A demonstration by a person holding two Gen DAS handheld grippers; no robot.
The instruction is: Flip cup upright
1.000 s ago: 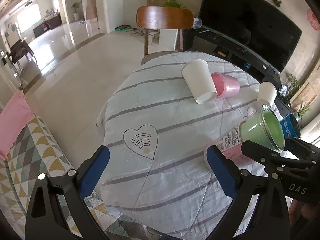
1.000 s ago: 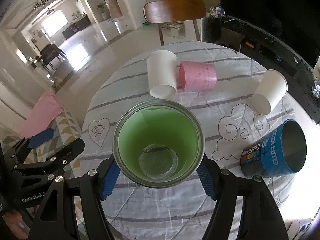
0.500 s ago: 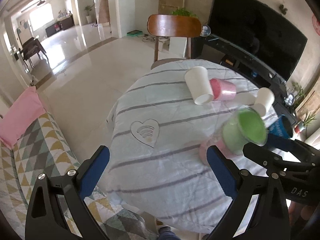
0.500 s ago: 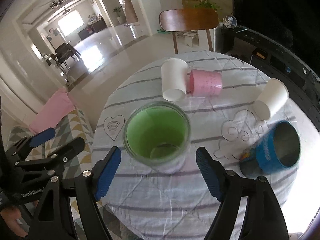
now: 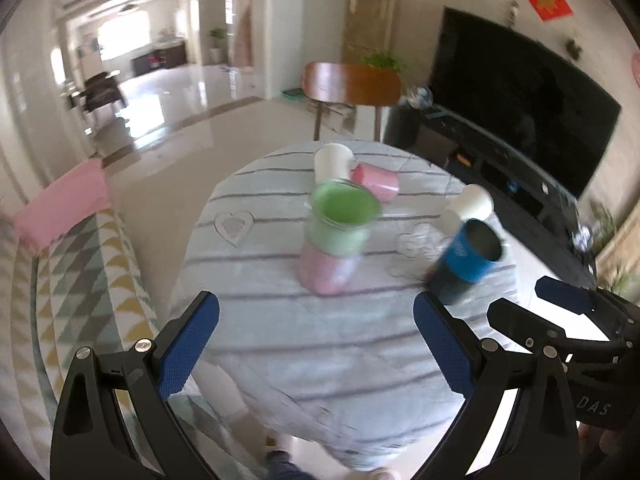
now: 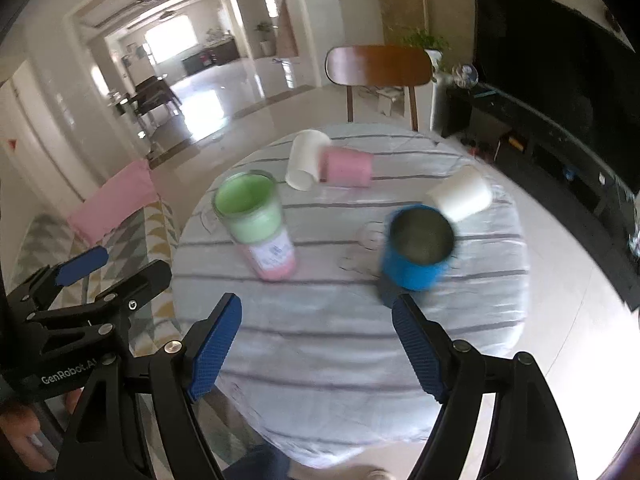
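Observation:
A glass cup with a green and pink body (image 5: 336,236) (image 6: 256,224) stands upright on the round striped table (image 5: 320,344) (image 6: 320,340). A blue cup (image 5: 466,262) (image 6: 416,252) stands upright to its right. Two white cups (image 6: 304,158) (image 6: 460,194) and a pink cup (image 6: 346,168) lie on their sides farther back. My left gripper (image 5: 316,348) is open and empty, back from the table's near edge. My right gripper (image 6: 316,348) is open and empty, also back from the near edge.
A wooden chair (image 6: 378,70) stands behind the table. A black TV (image 5: 520,96) and a low cabinet run along the right wall. A patterned sofa with a pink cushion (image 5: 60,200) is on the left. The frames are blurred by motion.
My right gripper let go of the green and pink glass cup, which now stands on the table. Both grippers have pulled back and up from the table.

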